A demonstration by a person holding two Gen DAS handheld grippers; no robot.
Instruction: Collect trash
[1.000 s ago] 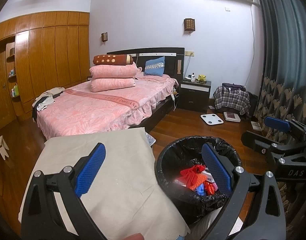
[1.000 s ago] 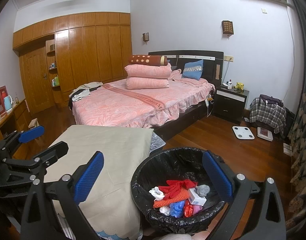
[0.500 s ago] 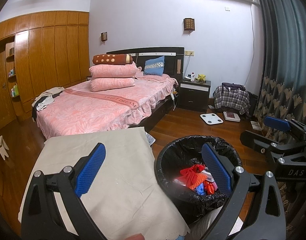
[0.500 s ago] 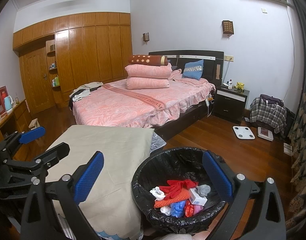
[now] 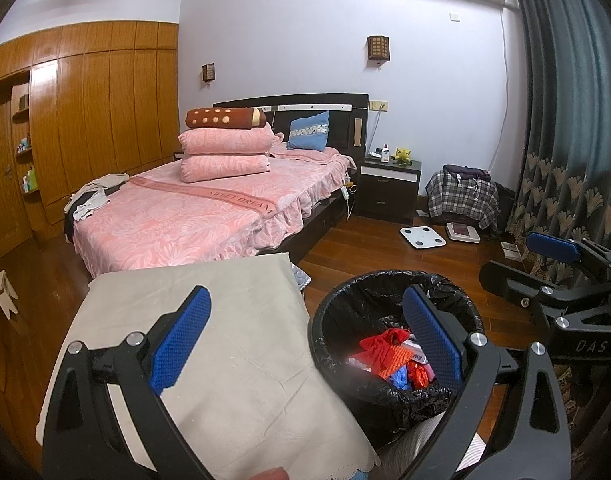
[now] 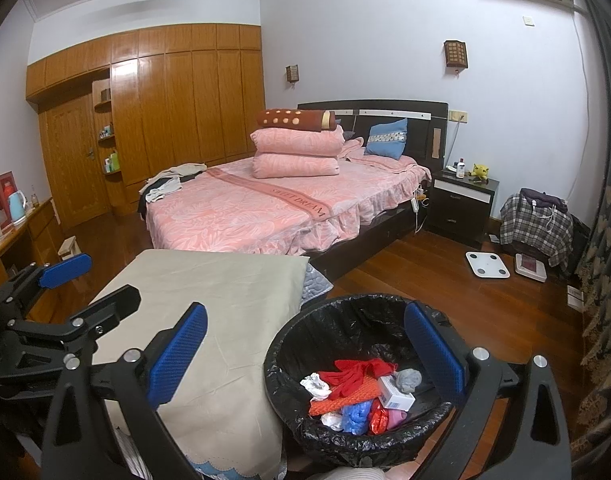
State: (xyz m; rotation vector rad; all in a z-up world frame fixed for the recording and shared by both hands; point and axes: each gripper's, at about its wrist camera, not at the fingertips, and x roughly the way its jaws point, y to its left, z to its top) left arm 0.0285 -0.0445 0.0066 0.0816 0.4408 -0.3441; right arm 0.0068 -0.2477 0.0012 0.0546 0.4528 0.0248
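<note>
bin liner point(image 6: 345, 328): crinkled glossy black plastic | cloth beside bin point(image 5: 209, 320): matt beige fabric, lightly creased | floor beyond bin point(image 6: 445, 280): glossy reddish wood | gripper pads point(image 5: 181, 336): textured blue rubbery, on matt black plastic frames with bare metal screws | bedspread behind bin point(image 5: 193, 224): pink patterned fabric

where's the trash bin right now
The bin sits on the wood floor at lower centre of the right wrist view, just right of the beige-covered table, in front of the bed; it holds colourful trash.
</note>
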